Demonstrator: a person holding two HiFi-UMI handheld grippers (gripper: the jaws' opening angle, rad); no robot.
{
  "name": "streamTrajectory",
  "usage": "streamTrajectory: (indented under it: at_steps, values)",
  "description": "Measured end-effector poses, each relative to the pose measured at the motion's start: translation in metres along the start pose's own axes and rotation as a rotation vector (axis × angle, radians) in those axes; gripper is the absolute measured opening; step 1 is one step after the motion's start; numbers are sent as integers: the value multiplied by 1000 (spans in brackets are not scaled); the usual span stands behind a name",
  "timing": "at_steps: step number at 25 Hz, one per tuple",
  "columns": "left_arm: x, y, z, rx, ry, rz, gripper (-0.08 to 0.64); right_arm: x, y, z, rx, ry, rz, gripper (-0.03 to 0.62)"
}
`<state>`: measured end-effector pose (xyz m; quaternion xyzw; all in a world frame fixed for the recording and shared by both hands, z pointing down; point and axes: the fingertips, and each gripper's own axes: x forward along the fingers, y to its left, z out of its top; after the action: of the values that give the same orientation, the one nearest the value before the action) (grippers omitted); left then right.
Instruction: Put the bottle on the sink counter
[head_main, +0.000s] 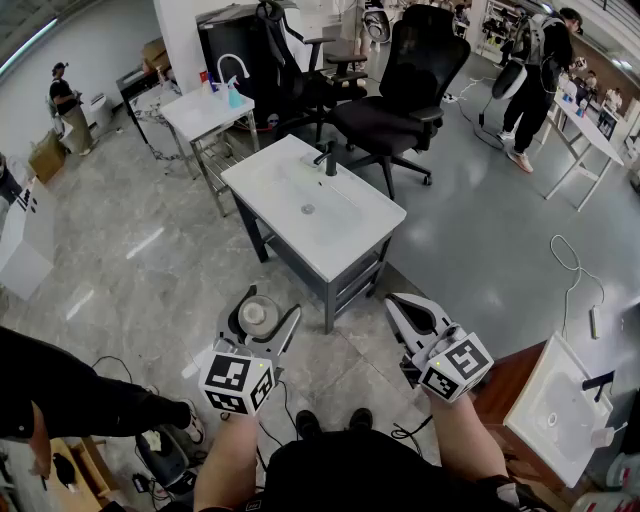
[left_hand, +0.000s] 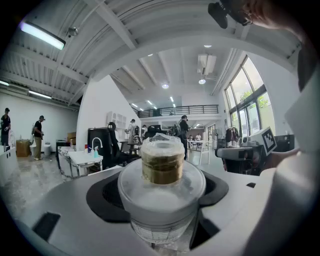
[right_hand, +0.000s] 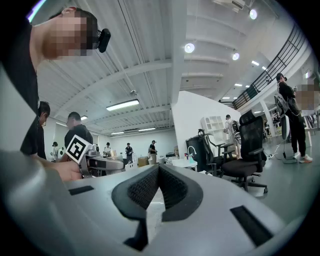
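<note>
The left claw (head_main: 262, 316) pinches a clear round plastic bottle (left_hand: 161, 175) with a brown-gold neck under film wrap, its jaws set wide around the body. The bottle stands upright, long axis vertical, carried in the air just short of the near corner of the white rectangular sink desk (head_main: 372, 216). The desk lies ahead of that claw, a little to its right, so the left hand looks best placed for the set-down. The right claw (right_hand: 159, 169), pressed together and empty, hangs short of the same near edge.

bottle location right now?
Head view, lower left: the bottle is clamped in the left tool, in the air just short of the sink counter, near its front corner.
</note>
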<state>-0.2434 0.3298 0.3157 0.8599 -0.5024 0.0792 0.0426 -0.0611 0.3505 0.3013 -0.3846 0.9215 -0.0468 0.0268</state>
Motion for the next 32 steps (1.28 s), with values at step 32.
streamTrajectory:
  at_steps: [32]
  values:
    - [109,-40,-4,-33,14,-13,351,-31,-112,-22,107,43,15,14]
